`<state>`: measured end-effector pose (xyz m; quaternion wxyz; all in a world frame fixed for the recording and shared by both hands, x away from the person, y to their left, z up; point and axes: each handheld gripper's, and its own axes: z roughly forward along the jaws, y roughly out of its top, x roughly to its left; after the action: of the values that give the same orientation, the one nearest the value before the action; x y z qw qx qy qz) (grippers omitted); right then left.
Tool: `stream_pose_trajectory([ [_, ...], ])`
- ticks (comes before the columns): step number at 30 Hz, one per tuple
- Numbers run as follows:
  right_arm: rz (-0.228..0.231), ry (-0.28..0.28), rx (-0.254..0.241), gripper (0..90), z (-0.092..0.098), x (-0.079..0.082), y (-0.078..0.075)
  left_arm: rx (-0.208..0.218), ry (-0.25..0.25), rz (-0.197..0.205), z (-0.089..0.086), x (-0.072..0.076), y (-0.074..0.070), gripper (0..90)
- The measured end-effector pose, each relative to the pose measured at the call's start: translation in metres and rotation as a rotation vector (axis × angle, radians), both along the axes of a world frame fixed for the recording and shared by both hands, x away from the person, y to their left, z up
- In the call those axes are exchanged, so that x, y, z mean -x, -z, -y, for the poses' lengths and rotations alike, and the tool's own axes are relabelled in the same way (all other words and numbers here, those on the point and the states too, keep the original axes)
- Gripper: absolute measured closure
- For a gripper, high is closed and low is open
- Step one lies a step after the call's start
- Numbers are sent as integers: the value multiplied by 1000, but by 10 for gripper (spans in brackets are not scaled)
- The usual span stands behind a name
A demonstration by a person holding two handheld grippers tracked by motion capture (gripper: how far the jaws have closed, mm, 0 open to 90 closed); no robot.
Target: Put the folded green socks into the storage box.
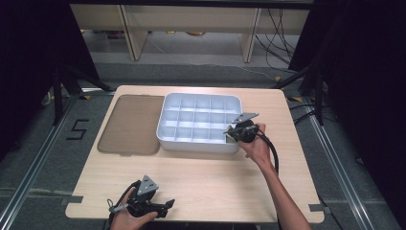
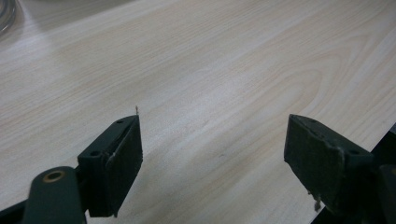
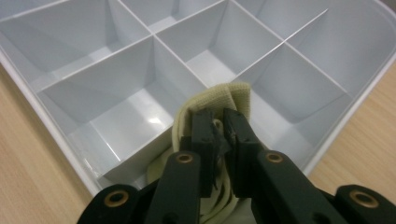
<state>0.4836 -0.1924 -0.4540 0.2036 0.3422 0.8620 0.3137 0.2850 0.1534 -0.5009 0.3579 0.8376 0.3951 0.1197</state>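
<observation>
The right claw point(image 3: 223, 122) is closed on a pale yellow cloth point(image 3: 232, 97), and its jaws pinch a fold of it between the pads. The cloth hangs inside the white tray point(image 1: 165, 112), in the compartment at the near right corner (in the right gripper view one sees the thin dividers around it). In the high view, the right claw point(image 1: 231, 132) sits at this same corner of the tray, with the person's right hand point(image 1: 258, 143) behind it, above the desk point(image 1: 201, 172). In that view the cloth point(image 1: 230, 139) is only a small pale spot at the corner.

The left claw point(image 2: 212, 140) is open, with its jaws standing wide apart and only bare wood between them. In the high view the left claw point(image 1: 167, 205) is low at the near edge of the desk, well apart from the tray, held by the left hand point(image 1: 125, 218).

A brownish transparent lid point(image 1: 130, 124) lies flat on the desk just beside the tray, on its left side. The other compartments of the tray that can be seen hold nothing.
</observation>
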Motion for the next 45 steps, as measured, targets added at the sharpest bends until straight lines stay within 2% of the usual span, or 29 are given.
stream_pose_trajectory([
  [3,2,-10,24,835,-2,-1,2,15,-11,-10,1,0,0,190],
  [7,-29,-13,54,835,-4,-1,6,0,-1,-12,0,0,0,190],
  [9,-26,-6,47,834,-5,-2,9,6,-3,-10,0,0,0,190],
  [10,-46,7,37,834,-6,-1,9,46,-31,-2,3,1,1,190],
  [11,-37,12,40,832,-6,-2,11,46,-33,-1,3,1,2,190],
  [12,-62,5,54,832,-5,-2,10,52,-43,0,4,1,3,190],
  [13,-59,-3,58,831,-5,-3,11,51,-43,1,4,1,3,190],
  [14,-63,4,41,828,-6,-3,12,53,-41,0,4,2,2,190],
  [15,-65,8,35,826,-6,-3,12,36,-22,-6,3,2,1,190],
  [17,-83,1,43,817,-4,-3,10,33,-22,1,2,2,0,190],
  [19,-95,31,-22,785,-3,-2,8,-1,8,1,-1,1,-1,190],
  [21,-82,21,-17,779,-1,-2,6,-1,7,0,-1,1,-2,190],
  [22,-79,28,-41,760,2,0,-1,6,-3,8,0,2,-1,190],
  [24,-73,30,-56,752,3,1,-4,12,-4,7,0,1,-1,190],
  [25,-40,17,-76,735,6,0,-8,7,-4,8,0,1,-1,190],
  [26,-35,24,-106,710,9,3,-17,-6,0,5,-1,1,-2,190],
  [28,-38,28,-122,695,11,4,-21,-2,3,6,-1,1,-2,190],
  [30,-7,31,-164,660,16,7,-28,-4,1,5,0,2,-1,190],
  [31,-7,31,-164,660,16,7,-28,-4,1,5,0,2,-1,190],
  [32,0,30,-170,648,17,8,-29,31,-19,10,2,2,0,190],
  [33,11,29,-187,638,18,9,-31,32,-16,9,2,2,1,190],
  [34,14,29,-193,622,19,12,-33,-9,2,5,-1,1,-1,190],
  [35,14,29,-193,622,19,12,-33,-9,2,5,-1,1,-1,191],
  [36,22,1,-176,612,20,14,-34,31,-28,3,1,2,1,190],
  [37,22,1,-176,612,20,14,-34,31,-28,3,1,2,1,191],
  [38,27,-5,-175,606,20,14,-34,55,-53,6,3,3,2,191],
  [39,24,14,-193,593,19,17,-34,52,-52,7,3,3,2,191],
  [45,29,9,-211,555,15,26,-36,56,-56,7,3,3,2,191],
])
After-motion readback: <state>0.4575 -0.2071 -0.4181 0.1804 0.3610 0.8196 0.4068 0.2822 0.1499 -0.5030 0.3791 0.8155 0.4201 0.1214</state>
